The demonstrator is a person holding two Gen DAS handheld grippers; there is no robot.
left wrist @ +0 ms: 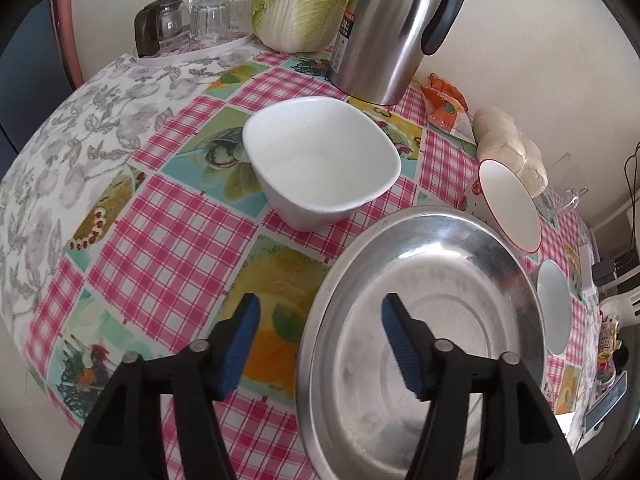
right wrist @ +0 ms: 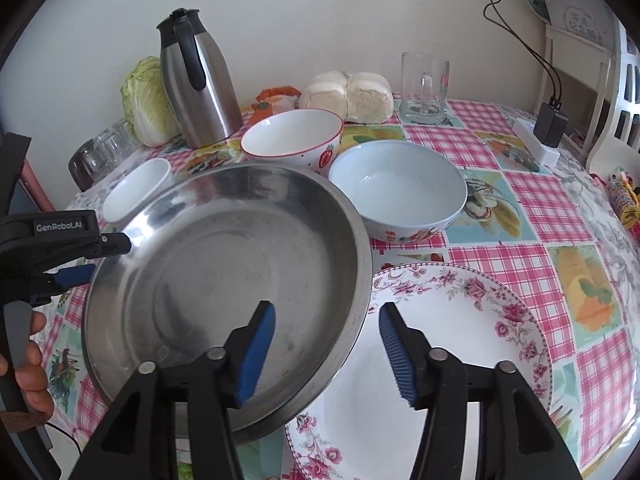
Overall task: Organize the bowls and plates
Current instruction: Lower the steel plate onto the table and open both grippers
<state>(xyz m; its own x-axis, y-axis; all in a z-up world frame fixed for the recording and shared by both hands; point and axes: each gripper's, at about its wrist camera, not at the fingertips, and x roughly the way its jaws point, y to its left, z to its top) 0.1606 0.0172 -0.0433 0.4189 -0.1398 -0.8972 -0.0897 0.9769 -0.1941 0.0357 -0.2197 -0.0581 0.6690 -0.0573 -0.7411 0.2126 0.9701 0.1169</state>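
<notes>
A steel plate lies on the checked tablecloth, its right edge resting over a floral white plate. My left gripper is open, its jaws straddling the steel plate's left rim; it also shows in the right wrist view. My right gripper is open, its jaws straddling the steel plate's right rim above the floral plate. A square white bowl, a strawberry bowl and a pale blue bowl stand behind.
A steel thermos jug, a cabbage, a tray of upturned glasses, bagged buns, a glass mug and an orange packet line the wall. A charger and white chair are at right.
</notes>
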